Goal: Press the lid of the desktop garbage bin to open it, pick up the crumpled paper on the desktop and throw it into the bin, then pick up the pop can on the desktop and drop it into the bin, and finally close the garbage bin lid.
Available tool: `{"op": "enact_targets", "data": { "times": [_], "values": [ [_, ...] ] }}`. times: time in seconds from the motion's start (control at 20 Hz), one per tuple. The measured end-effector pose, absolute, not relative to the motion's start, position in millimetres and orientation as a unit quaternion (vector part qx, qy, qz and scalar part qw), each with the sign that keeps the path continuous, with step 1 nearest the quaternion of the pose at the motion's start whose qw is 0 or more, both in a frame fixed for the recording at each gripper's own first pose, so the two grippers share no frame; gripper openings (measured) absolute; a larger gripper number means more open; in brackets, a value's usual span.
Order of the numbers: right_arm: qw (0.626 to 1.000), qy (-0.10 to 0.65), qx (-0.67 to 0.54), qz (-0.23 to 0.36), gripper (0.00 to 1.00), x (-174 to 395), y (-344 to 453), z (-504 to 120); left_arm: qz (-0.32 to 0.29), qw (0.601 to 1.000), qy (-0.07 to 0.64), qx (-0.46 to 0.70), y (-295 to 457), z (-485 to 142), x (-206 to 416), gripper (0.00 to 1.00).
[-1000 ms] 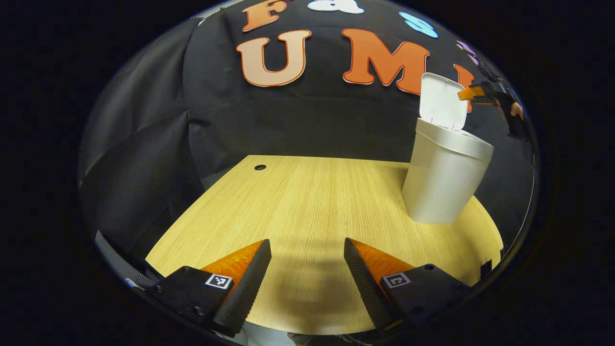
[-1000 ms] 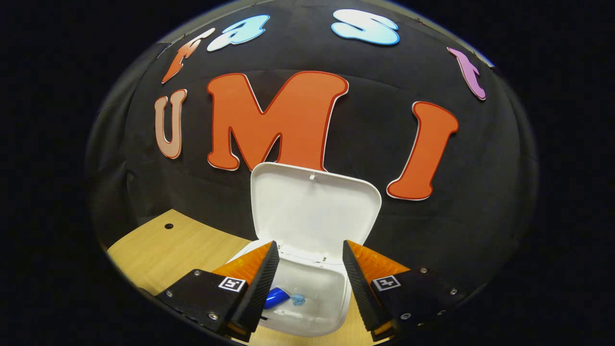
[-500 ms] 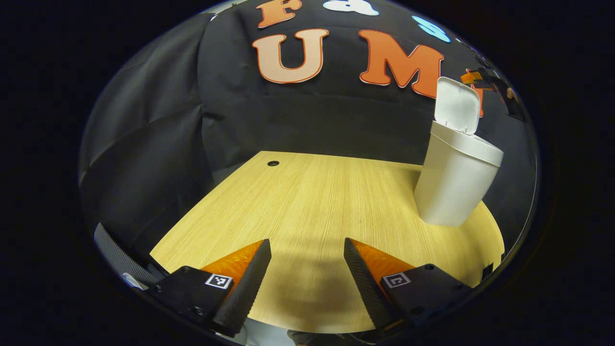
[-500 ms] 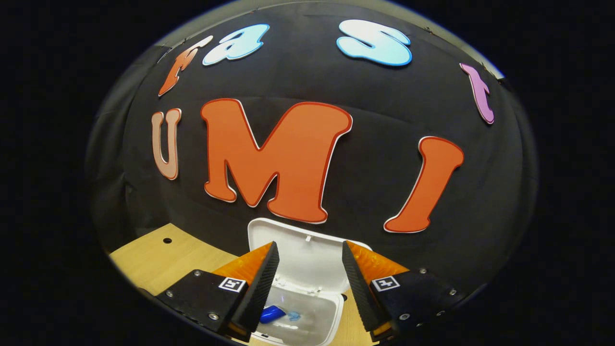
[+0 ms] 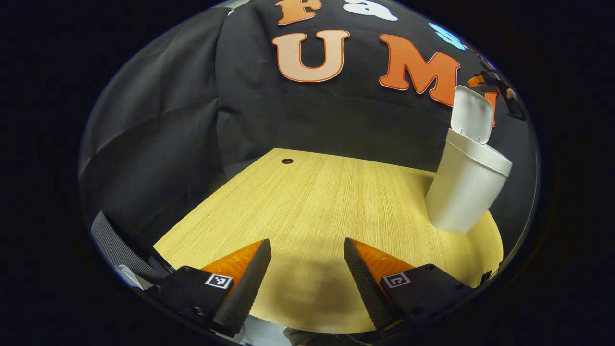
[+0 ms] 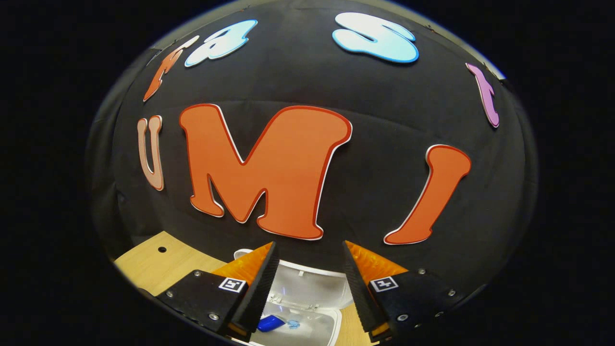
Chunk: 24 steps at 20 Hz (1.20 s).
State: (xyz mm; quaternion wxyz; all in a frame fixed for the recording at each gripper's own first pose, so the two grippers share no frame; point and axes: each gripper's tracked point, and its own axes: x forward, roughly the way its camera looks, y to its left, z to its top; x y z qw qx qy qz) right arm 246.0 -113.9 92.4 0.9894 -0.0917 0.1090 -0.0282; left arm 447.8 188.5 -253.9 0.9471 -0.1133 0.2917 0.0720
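In the left gripper view, the left gripper (image 5: 307, 274) hangs over the pale wooden desktop (image 5: 326, 206), fingers apart and empty. The white plastic garbage bin (image 5: 463, 190) stands at the right of the frame, its hinged lid (image 5: 472, 114) upright — open. The right gripper (image 6: 307, 283), fingers apart and empty, hovers above the bin's mouth, where a blue pop can (image 6: 270, 323) lies inside at the bottom of the frame.

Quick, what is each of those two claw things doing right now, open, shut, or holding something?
Left gripper: open, holding nothing, above the wooden table.
Right gripper: open, holding nothing, above the open bin.
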Motion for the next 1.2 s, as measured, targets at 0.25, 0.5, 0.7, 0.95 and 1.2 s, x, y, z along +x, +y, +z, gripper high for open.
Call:
{"op": "enact_targets", "data": {
  "times": [0.25,0.5,0.7,0.95,1.2],
  "values": [
    [0.988,0.125,-0.076,-0.043,0.78,260.2,-123.6,83.3,0.087,0.943,0.298,-0.119,201.5,-261.8,444.5,0.98],
    [0.988,0.138,-0.052,-0.037,0.8,250.0,-119.8,79.1,0.087,0.941,0.305,-0.116,204.0,-266.0,440.8,0.98],
    [0.989,0.134,-0.045,-0.03,0.79,232.3,-116.4,75.4,0.073,0.941,0.312,-0.109,197.9,-268.9,440.5,0.98],
    [0.989,0.138,-0.049,-0.026,0.8,206.0,-110.3,64.4,0.054,0.942,0.316,-0.098,179.9,-273.5,444.2,0.98],
    [0.984,0.164,-0.064,-0.022,0.79,183.0,-105.1,35.0,0.041,0.94,0.323,-0.097,171.9,-277.7,443.9,0.98]
  ]
}}
